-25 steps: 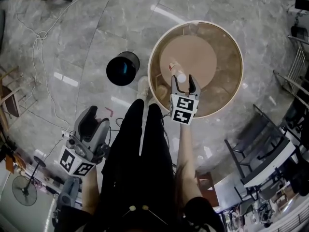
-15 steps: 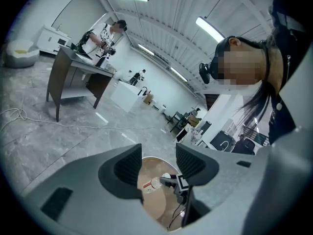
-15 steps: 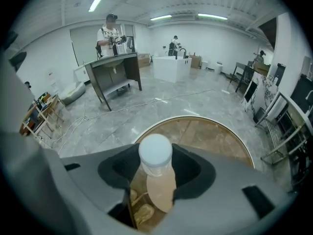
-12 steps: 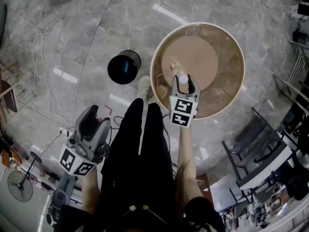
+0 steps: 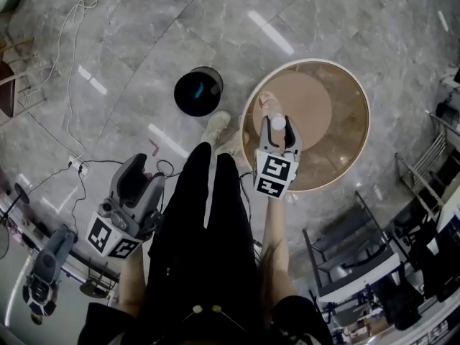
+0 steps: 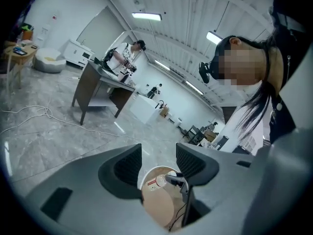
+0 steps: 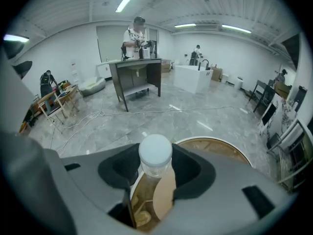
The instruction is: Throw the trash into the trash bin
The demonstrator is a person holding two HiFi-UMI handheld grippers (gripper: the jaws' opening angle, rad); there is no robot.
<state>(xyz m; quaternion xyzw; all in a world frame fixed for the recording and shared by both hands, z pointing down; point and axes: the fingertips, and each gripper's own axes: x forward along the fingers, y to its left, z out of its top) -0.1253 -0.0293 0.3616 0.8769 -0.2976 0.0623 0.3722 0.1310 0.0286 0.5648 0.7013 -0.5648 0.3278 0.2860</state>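
Note:
A clear plastic bottle (image 5: pixel 269 108) with a white cap (image 7: pixel 155 153) is held over the round wooden table (image 5: pixel 338 157). My right gripper (image 5: pixel 276 128) is shut on its neck just under the cap; its jaws have just been closing with the bottle between them. The black trash bin (image 5: pixel 198 92) stands on the floor left of the table, beyond my shoes. My left gripper (image 5: pixel 141 180) hangs at the lower left beside my leg, open with nothing between its fingers (image 6: pixel 124 168). Past them the table (image 6: pixel 159 204) and the held bottle show far off.
Cables (image 5: pixel 72 42) trail over the grey marble floor at the left. Dark chairs (image 5: pixel 345 257) stand right of the table, and a floor fan (image 5: pixel 44 272) at the lower left. A dark desk (image 7: pixel 137 77) with people near it stands across the room.
The right gripper has come up and slightly back from the table top with the bottle in its jaws. The whole head view has shifted, so bin and table sit further right and lower.

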